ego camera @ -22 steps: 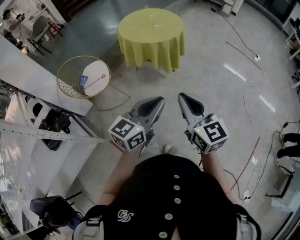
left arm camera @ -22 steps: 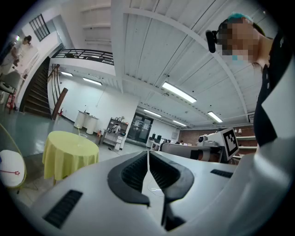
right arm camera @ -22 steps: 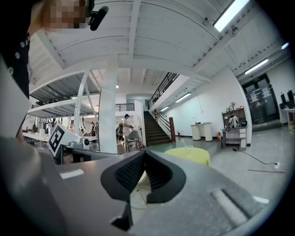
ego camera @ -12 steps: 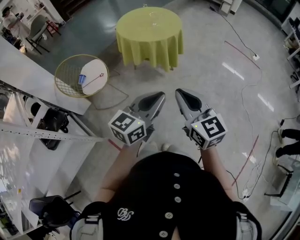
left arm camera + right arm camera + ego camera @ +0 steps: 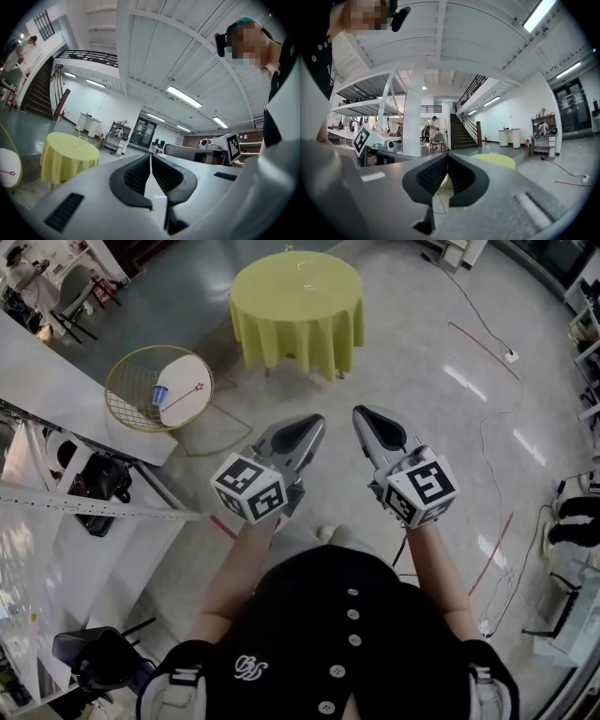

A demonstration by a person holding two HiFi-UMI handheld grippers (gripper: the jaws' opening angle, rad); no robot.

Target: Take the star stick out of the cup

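A thin star stick (image 5: 185, 394) with a red star at its tip lies across the white round top (image 5: 192, 401) of a gold wire basket table (image 5: 131, 395), far ahead on the left. Its other end meets a small blue cup (image 5: 158, 395); whether it sits inside, I cannot tell. The star (image 5: 12, 173) shows at the left edge of the left gripper view. Both grippers hang in mid-air over the floor, well short of it. My left gripper (image 5: 312, 426) is shut and holds nothing. The right gripper (image 5: 366, 416) is shut too, also with nothing in it.
A round table with a yellow-green cloth (image 5: 296, 306) stands straight ahead, a clear cup (image 5: 307, 263) on it. White metal shelving (image 5: 84, 502) runs along the left. Cables (image 5: 487, 442) and a red floor line (image 5: 492, 563) lie to the right. A black chair (image 5: 94, 657) is at lower left.
Both grippers have risen slightly in the head view and stay shut. The basket table and the yellow-green table have slid a little up and left in the picture.
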